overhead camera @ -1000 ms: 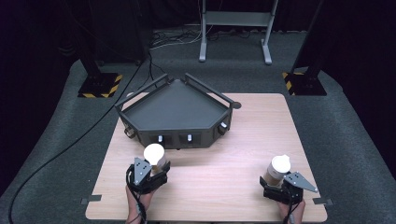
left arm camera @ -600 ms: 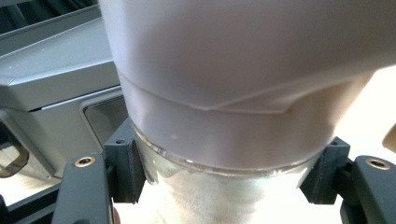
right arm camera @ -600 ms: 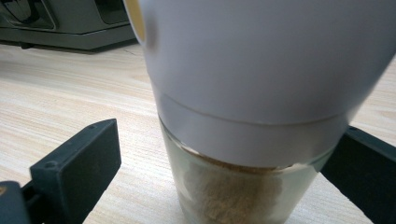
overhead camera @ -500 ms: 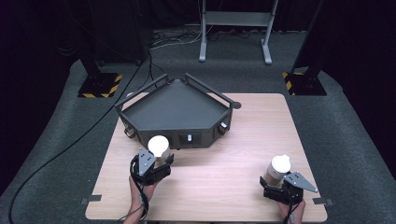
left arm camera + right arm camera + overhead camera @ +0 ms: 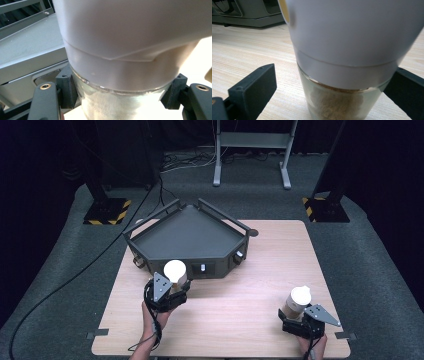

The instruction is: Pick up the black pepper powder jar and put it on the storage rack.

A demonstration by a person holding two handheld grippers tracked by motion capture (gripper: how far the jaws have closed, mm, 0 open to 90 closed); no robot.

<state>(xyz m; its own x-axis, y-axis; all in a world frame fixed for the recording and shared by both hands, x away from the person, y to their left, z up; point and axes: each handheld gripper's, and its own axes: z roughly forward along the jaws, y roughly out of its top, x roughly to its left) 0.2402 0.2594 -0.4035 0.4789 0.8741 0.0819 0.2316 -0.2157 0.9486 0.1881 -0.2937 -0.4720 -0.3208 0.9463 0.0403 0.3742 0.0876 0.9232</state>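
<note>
My left gripper is shut on a glass jar with a white cap and holds it just in front of the dark grey tray. Seen from the left gripper view, both pads press the glass of that jar. Near the table's front right corner, a second white-capped jar holding brown powder stands on the wood. My right gripper is open around it. The right gripper view shows a gap between the left jaw pad and the jar.
The tray is a five-sided metal piece with rails and knobs on its front, at the back left of the wooden table. Black stands with hazard-striped feet and cables lie on the dark floor beyond.
My left gripper has carried its jar forward and a little right, up to the tray's front wall. The right gripper and its jar have stayed put.
</note>
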